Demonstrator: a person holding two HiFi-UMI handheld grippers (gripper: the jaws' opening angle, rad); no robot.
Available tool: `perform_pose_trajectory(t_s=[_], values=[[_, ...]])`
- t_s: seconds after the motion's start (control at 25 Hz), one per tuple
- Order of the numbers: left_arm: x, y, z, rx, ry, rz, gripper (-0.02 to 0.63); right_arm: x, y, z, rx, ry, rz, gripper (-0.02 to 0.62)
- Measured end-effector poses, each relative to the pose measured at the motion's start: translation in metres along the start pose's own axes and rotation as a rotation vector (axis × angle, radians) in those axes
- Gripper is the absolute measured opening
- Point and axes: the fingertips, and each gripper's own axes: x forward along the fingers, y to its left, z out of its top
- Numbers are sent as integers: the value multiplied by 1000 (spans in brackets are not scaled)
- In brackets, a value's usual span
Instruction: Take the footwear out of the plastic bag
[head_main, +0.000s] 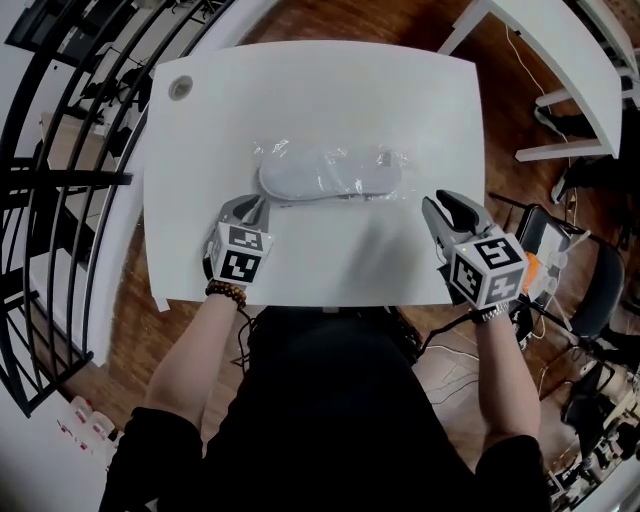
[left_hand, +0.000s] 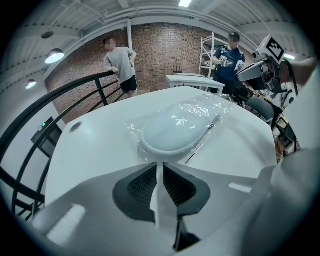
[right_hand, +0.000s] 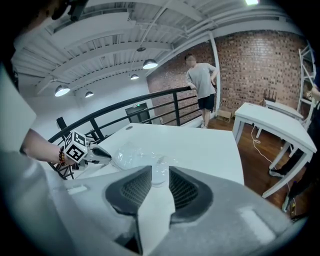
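Head view: bag (head_main: 330, 172), railing (head_main: 60, 190) (chair (head_main: 595, 290), perhaps)

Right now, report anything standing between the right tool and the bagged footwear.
Nothing visible does. Only bare table separates the right tool from the plastic bag, whose film encloses the white footwear. The left tool sits at the bag's opposite end.

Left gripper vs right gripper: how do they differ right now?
Jaws: the left gripper shows only a thin slit, while the right gripper has a clearly wider gap.
Place: the left gripper's tips sit right at one end of the plastic bag; the right gripper stands off from the bag, over bare table.
Shared: both slant down toward the table, and neither visibly pinches anything.
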Motion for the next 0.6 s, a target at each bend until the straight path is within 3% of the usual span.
perform_pose_trajectory(t_s=[0.4, 0.6], values=[[5, -4, -5, -10, 29, 8, 57, 15, -35, -11, 34, 58, 31, 98], [6, -3, -5, -9, 40, 15, 57, 33, -45, -20, 46, 119, 86, 114]])
